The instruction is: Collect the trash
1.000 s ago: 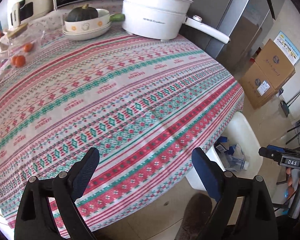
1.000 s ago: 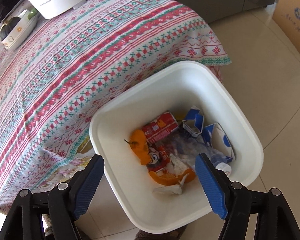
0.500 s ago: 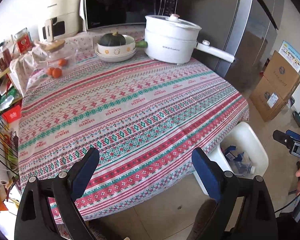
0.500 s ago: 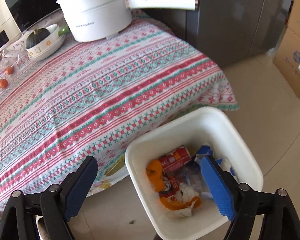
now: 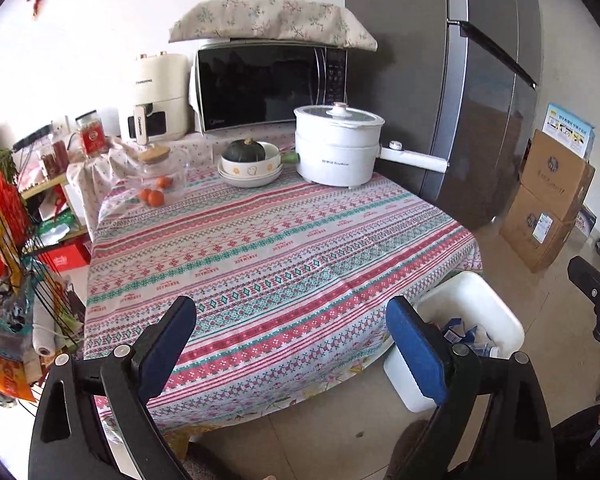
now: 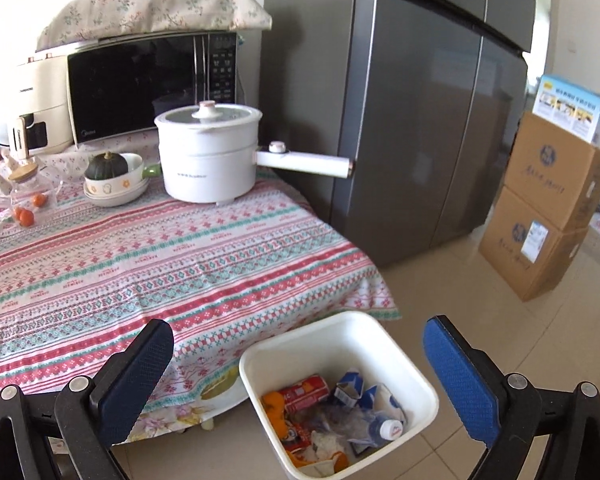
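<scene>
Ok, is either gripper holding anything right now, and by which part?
No. The left gripper is open and empty; the right gripper's jaws are opening with nothing between them.

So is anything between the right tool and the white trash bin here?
Nothing visible. The right tool is opening, with nothing between its pads, and the white trash bin sits on the floor right below it, uncovered, beside the table edge. Trash already lies inside.
</scene>
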A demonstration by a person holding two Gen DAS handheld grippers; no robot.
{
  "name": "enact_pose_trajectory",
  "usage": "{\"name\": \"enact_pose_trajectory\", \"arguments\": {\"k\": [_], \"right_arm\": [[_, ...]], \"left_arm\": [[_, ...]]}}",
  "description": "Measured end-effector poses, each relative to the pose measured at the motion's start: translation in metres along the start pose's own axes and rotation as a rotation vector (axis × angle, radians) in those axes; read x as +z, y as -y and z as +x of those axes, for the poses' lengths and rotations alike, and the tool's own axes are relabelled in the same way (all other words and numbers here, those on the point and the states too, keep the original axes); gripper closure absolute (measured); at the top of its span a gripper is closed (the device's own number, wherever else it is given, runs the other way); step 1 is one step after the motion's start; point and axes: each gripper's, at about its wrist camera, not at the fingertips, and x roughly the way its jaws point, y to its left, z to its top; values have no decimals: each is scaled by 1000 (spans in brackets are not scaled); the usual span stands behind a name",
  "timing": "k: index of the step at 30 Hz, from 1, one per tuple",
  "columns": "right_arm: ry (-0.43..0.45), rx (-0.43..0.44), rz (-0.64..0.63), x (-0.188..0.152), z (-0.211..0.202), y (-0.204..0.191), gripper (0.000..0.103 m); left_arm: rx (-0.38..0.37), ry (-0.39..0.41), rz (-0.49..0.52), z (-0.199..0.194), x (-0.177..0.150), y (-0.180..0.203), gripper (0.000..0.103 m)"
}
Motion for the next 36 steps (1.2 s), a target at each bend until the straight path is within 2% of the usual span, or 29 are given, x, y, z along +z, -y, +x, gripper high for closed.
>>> {"name": "enact_pose_trajectory", "arguments": {"k": [3,8,15,36], "right_arm": [[36,-8,-15,-3,-10,-6,1],[24,12,-37,-4,-3,-18,1],[15,11,-46,-7,-2,-22,1],[17,18,-36,-8,-3,-20,1]], "left_arm": [[-2,37,3,-10,-1,1,3],[11,71,30,-17,1,5,3],[-18,56,28,-16,-1,6,2],[-24,52,39,-14,-4,12,0]]}}
